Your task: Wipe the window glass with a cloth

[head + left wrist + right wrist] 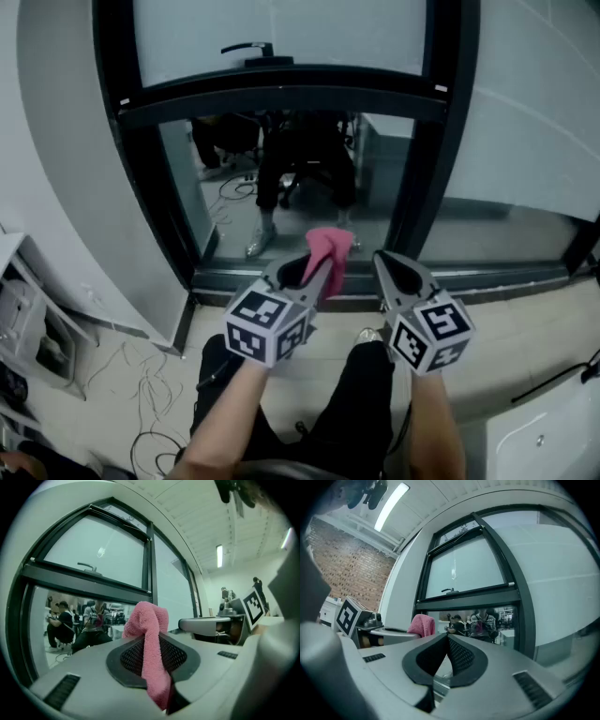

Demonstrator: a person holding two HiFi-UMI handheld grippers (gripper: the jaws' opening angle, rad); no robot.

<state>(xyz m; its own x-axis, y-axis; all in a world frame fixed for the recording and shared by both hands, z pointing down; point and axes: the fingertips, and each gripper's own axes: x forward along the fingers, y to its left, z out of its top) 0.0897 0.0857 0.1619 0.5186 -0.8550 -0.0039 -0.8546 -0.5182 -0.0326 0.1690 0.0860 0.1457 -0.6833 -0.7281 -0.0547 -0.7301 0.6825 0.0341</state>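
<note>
Lab-like office workspace, tall dark-framed window (281, 89) at twelve o'clock, loose cables (141, 375) strewn over the pale floor at eight o'clock, strip light (391, 498) overhead, bare brick wall (351, 569) to one side, seated figures (61, 625) showing in the lower pane.

legible text, brands, numbers: none found.
- marker cube (267, 325) of left gripper (322, 272): bore black-and-white square patterns only, no letters or digits.
- marker cube (431, 333) of right gripper (389, 264): likewise.
- white tags (123, 100) on window frame (281, 89): were too small to read.
</note>
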